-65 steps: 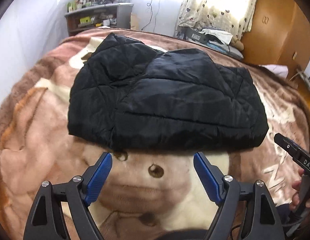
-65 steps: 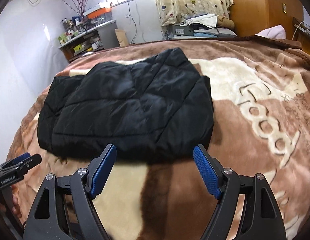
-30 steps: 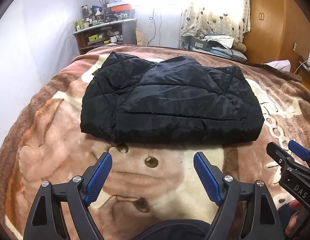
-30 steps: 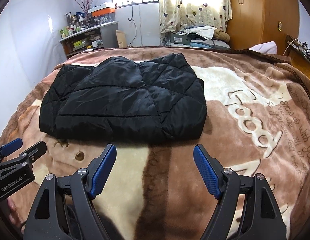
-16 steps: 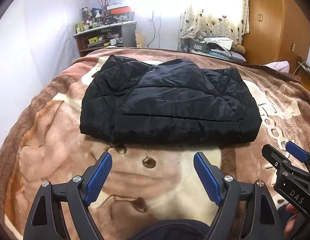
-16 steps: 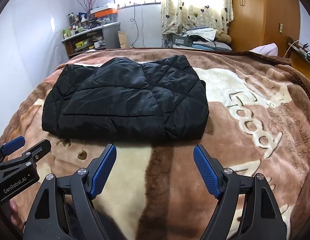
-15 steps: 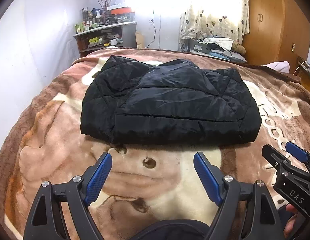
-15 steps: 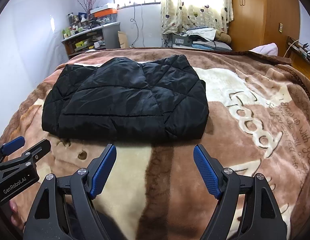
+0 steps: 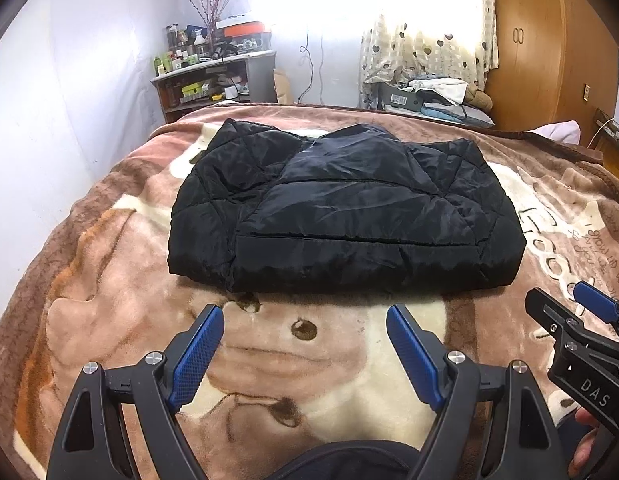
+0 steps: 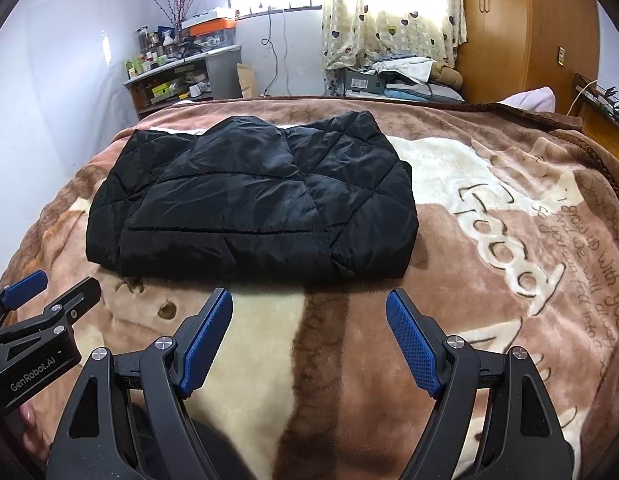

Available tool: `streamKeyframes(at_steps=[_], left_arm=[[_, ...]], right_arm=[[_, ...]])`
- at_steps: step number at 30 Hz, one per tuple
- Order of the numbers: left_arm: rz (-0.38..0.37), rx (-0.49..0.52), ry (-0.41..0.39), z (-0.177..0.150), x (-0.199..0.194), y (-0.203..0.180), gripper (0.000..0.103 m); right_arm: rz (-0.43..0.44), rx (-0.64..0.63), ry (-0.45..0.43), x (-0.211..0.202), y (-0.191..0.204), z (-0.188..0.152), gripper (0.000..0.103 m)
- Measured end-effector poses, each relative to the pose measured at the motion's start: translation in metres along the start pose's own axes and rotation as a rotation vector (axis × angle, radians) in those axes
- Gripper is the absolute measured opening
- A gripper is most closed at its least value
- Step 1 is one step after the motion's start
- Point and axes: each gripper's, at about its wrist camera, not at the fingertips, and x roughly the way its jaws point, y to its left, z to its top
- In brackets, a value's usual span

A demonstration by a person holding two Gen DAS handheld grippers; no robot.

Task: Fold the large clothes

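A black quilted jacket (image 9: 345,216) (image 10: 253,204) lies folded into a thick rectangle in the middle of the bed. My left gripper (image 9: 305,312) hovers open just short of the jacket's near edge, with nothing between its blue pads. The right gripper (image 10: 309,296) is open as well, facing the near right part of the fold with its jaws empty. Each gripper also shows in the other's view: the right gripper (image 9: 577,312) at the right edge, the left gripper (image 10: 49,284) at the left edge.
A brown and cream blanket (image 10: 509,240) with a bear print and lettering covers the bed. Behind it stand a cluttered shelf (image 9: 213,80), a pile of clothes and boxes (image 9: 429,96) under the curtained window, and a wooden wardrobe (image 10: 525,28). A white wall runs along the left.
Both grippers drew back from the jacket, and the views tilted up to show more of the room. Over the last half second almost nothing moved.
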Motion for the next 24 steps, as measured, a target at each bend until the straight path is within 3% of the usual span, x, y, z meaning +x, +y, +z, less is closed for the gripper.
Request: streamKeyframes(at_steps=[24], left_arm=[[0.004,0.005,-0.004,0.0006,-0.0019,-0.0017,0.083]], right_arm=[[0.003,-0.004,-0.008,-0.0034,0.0011,0.0016,0.079]])
